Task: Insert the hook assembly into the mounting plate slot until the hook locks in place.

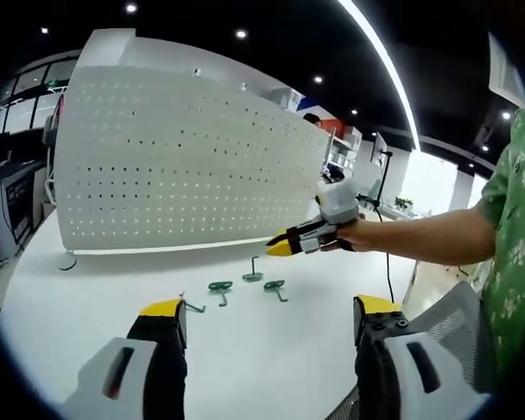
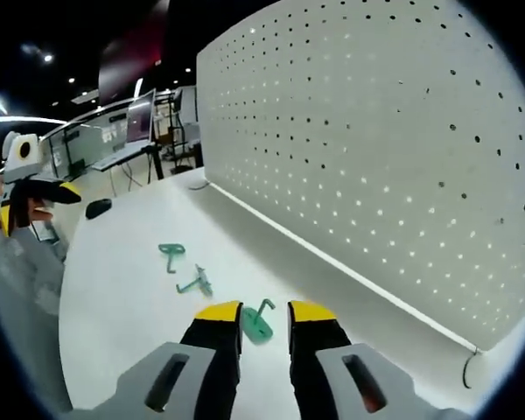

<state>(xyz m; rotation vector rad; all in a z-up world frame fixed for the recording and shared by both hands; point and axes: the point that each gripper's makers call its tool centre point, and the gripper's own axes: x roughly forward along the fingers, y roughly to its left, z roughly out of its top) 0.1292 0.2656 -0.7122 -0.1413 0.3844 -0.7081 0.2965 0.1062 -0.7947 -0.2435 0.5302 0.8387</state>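
Note:
The white pegboard mounting plate stands upright on a white table. Several green hook assemblies lie on the table in front of it: one, another, a third, and a small one by my left jaw. My left gripper is wide open and holds nothing; it also appears at the far left. A hand holds my right gripper above the hooks. Its jaws stand a little apart, framing a green hook on the table beyond. Two more hooks lie farther off.
A person's forearm and green patterned shirt fill the right side. A grey mesh chair back sits at the table's near edge. A dark mouse lies at the table's far end, with desks and monitors beyond.

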